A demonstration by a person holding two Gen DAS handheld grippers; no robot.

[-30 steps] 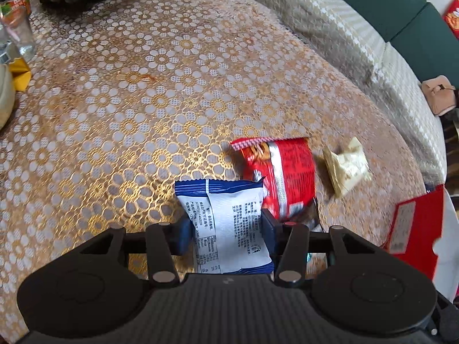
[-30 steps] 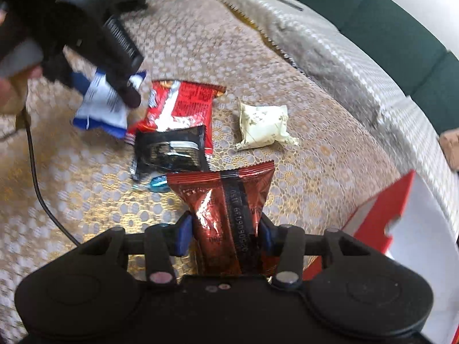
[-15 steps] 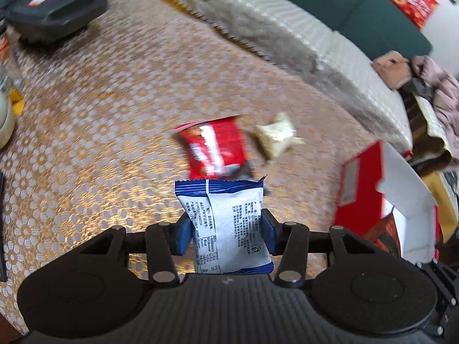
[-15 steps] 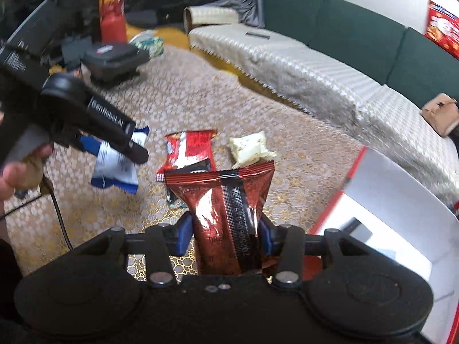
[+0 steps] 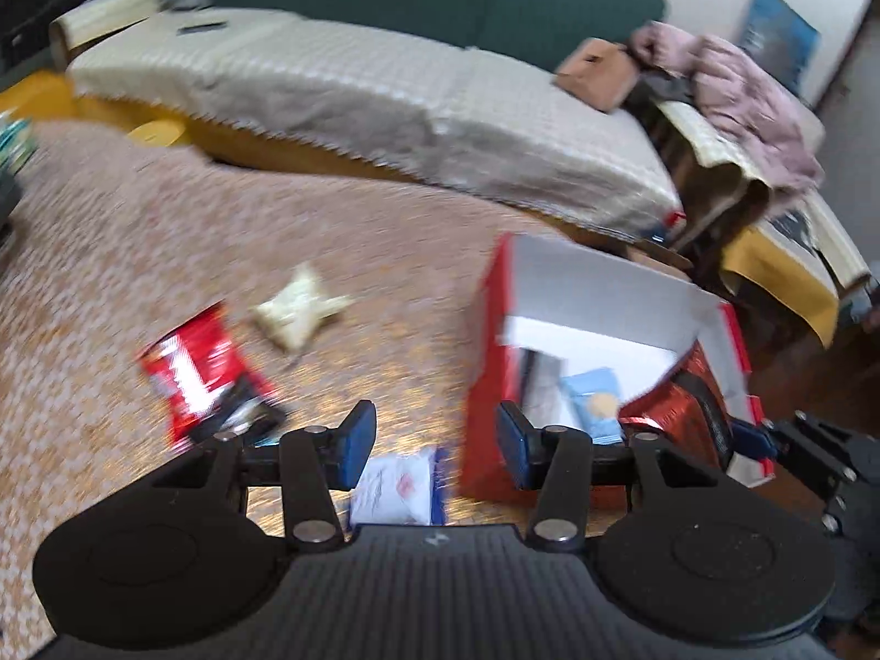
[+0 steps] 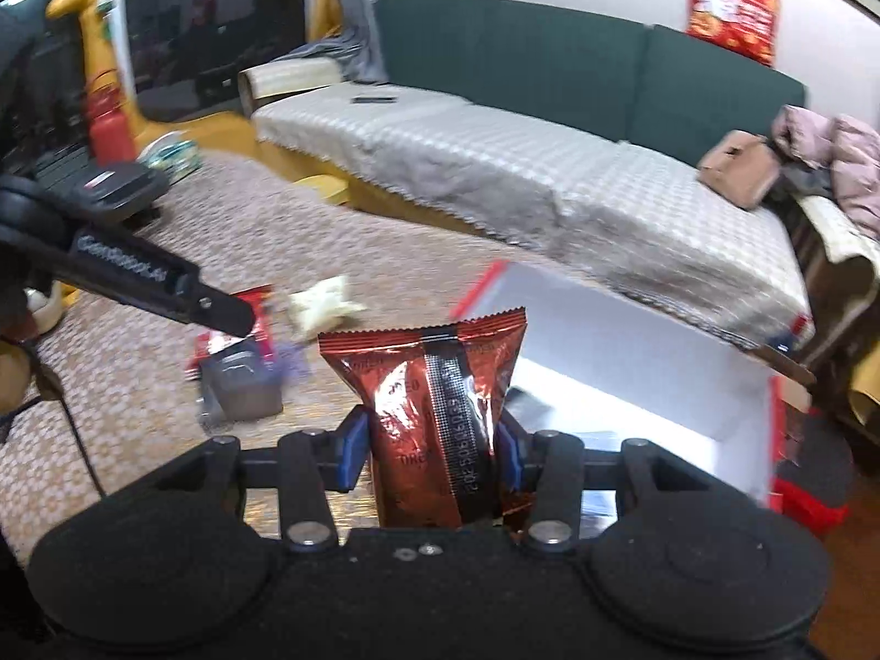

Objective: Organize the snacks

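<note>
**Left wrist view.** My left gripper [image 5: 434,440] has its 2 blue pads [image 5: 355,448] apart, and neither presses on anything. A blue-and-white snack packet [image 5: 397,487] shows blurred at 6 o'clock, low under the gap between them; I cannot tell whether it lies on the tablecloth [image 5: 165,231] or hangs in the air. The red box [image 5: 487,363], white inside, stands open at 3 o'clock, just beside that packet. A light-blue packet [image 5: 595,397] lies inside the box. At 9 o'clock a bright red packet [image 5: 192,374] rests on the cloth with 1 corner over a black packet [image 5: 250,418]. A cream packet [image 5: 300,308] lies near them at 11 o'clock.

**Right wrist view.** My right gripper [image 6: 432,448] is clamped on a dark red foil packet [image 6: 440,412]. The packet stands upright, both pads pressed into its sides and its crimped top edge toward 12 o'clock. It hangs over the near-left rim of the open box [image 6: 632,330], which fills 2 to 4 o'clock. At 9 o'clock 1 finger of my left gripper reaches in above the bright red packet [image 6: 258,324] and the black one [image 6: 242,385]. The cream packet [image 6: 324,305] lies at 11 o'clock. A sofa [image 6: 522,176] under a pale cover runs across 12 to 2 o'clock.
</note>
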